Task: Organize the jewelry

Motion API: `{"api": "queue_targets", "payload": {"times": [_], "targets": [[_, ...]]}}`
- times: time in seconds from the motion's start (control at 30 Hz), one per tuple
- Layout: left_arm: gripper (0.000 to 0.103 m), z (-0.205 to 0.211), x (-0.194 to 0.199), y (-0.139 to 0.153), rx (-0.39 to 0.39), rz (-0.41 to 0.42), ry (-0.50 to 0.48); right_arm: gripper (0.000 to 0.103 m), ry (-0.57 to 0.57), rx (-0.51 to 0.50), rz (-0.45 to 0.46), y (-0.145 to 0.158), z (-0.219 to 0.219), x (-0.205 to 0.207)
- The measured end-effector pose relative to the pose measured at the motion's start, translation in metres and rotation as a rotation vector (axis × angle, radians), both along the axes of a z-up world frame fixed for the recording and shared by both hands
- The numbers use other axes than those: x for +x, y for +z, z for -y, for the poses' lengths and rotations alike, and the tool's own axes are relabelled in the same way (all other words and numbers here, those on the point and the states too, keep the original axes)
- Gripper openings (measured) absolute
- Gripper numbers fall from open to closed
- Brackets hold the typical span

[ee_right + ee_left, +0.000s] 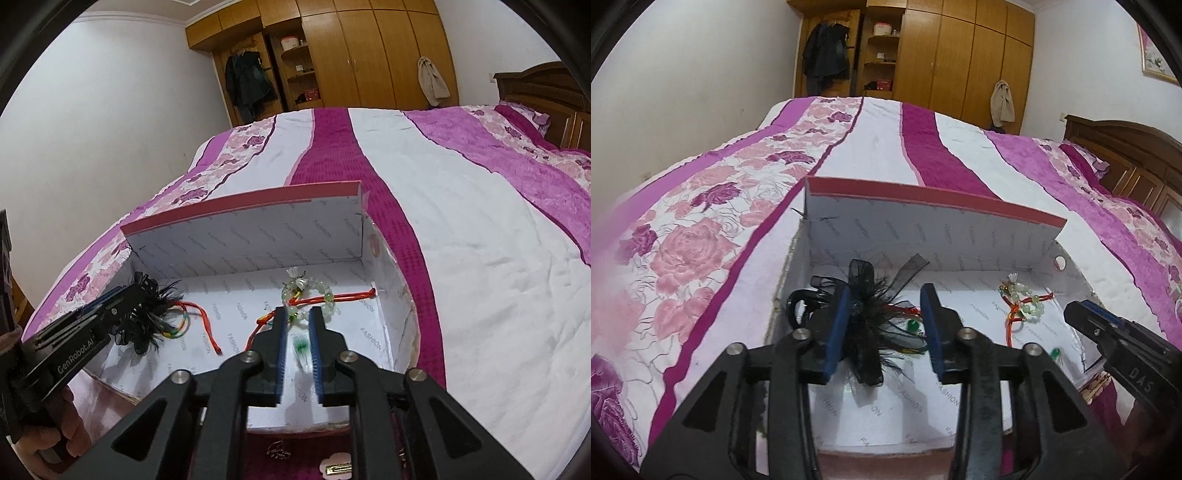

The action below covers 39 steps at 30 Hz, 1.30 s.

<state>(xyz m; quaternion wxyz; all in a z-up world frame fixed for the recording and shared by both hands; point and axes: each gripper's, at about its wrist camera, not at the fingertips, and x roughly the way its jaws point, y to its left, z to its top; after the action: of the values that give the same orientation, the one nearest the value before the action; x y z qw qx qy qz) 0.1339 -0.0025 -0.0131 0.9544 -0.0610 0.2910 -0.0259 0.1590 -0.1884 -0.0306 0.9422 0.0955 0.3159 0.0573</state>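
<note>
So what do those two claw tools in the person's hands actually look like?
Both are black plastic pistol-style tools. Each claw, left and right, has two flat fingers lined with ribbed blue pads and silver pivot bolts behind. White lettering reads "GenRobot.AI" on the left tool's side; the right tool's shows "DAS".

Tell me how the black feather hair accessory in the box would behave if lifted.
The black feather accessory looks light and floppy: its thin feathers and sheer ribbon would probably droop. Its loose strands may snag the colourful cord beside it.
</note>
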Motion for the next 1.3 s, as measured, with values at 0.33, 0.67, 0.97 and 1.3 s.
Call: {"api": "queue_targets", "payload": {"times": [0.33, 0.67, 0.97, 1.3], "targets": [[0.036, -0.011, -0.016, 0.018, -0.038, -0.006, 0.003, 0.034, -0.011, 0.037, 0.043, 0.024, 0.005, -0.018], [0.037, -0.016, -0.045, 0.036, -0.038, -0.008, -0.02, 0.041, -0.011, 0.063, 0.082, 0.047, 0.005, -0.048], [0.039, -0.024, -0.071, 0.04, -0.06, -0.041, -0.026, 0.041, -0.014, 0.083, 0.088, 0.058, 0.006, -0.081], [0.04, -0.024, -0.094, 0.037, -0.039, -0.08, -0.056, 0.042, -0.013, 0.08, 0.069, 0.057, 0.007, -0.113]]}}
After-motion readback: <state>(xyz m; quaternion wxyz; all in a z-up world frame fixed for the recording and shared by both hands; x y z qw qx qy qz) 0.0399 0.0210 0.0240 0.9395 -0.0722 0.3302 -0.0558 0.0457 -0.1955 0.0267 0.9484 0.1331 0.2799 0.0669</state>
